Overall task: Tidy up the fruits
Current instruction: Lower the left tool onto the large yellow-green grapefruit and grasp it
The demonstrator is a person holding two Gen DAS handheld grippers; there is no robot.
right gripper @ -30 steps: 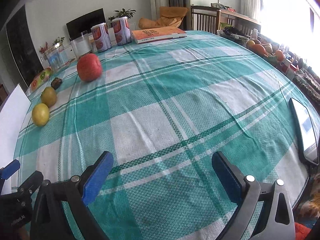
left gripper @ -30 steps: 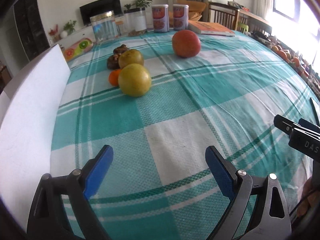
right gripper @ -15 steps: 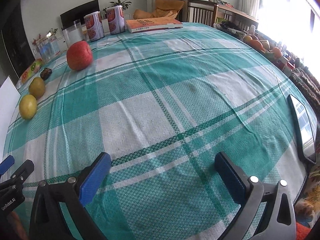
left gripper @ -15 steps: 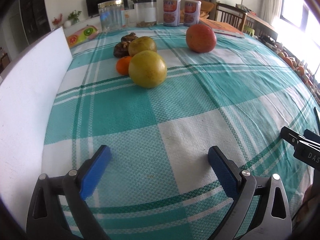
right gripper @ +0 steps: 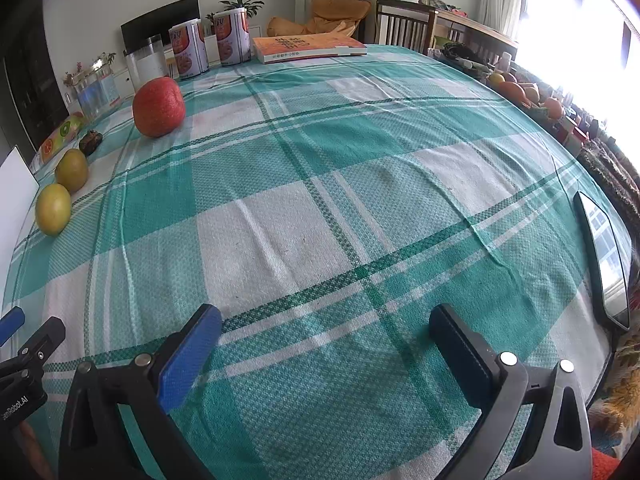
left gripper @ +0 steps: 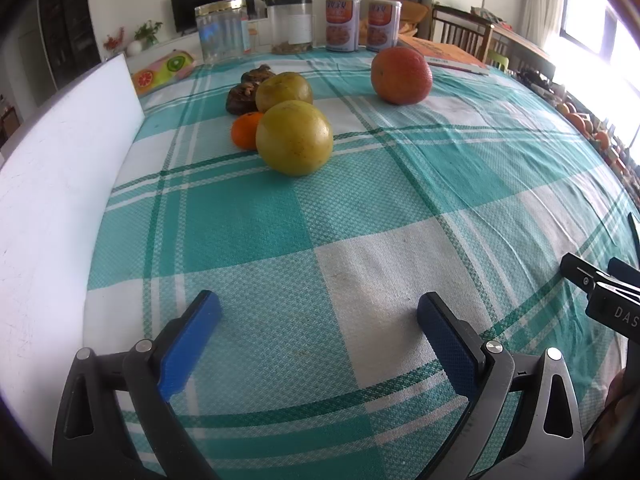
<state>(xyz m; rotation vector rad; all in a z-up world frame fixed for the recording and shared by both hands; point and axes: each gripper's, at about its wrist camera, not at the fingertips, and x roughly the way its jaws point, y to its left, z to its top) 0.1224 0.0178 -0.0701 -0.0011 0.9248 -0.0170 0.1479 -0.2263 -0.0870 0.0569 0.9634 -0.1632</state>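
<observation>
Left gripper (left gripper: 318, 312): jaws spread wide, nothing between them; it hovers low over the checked tablecloth (left gripper: 360, 240), pointed at the fruit cluster, likely lined up for a first pick.
Right gripper (right gripper: 325, 326): also wide open and empty, over bare cloth well away from any fruit; it looks to be waiting its turn.
White board (left gripper: 52, 184): stands on edge along the left side of the table, just beside the fruit cluster; its purpose I cannot tell.
Yellow citrus (left gripper: 294, 137): nearest fruit, straight ahead of the left gripper with open cloth between them, so probably the easiest to take first.
Small orange (left gripper: 246, 130): tucked against the yellow citrus on its left, partly hidden behind it.
Green-yellow fruit (left gripper: 283, 91): just behind the yellow citrus, close enough that a wide grasp could nudge it.
Dark lumpy items (left gripper: 244, 94): beside the green-yellow fruit; what they are is unclear.
Red-orange fruit (left gripper: 401, 76): alone, well apart to the right of the cluster.
Far edge: two cans (left gripper: 343, 23), clear jars (left gripper: 222, 30) and an orange book (right gripper: 308, 48).
Progress: fruits sit loose, nothing sorted yet.
</observation>
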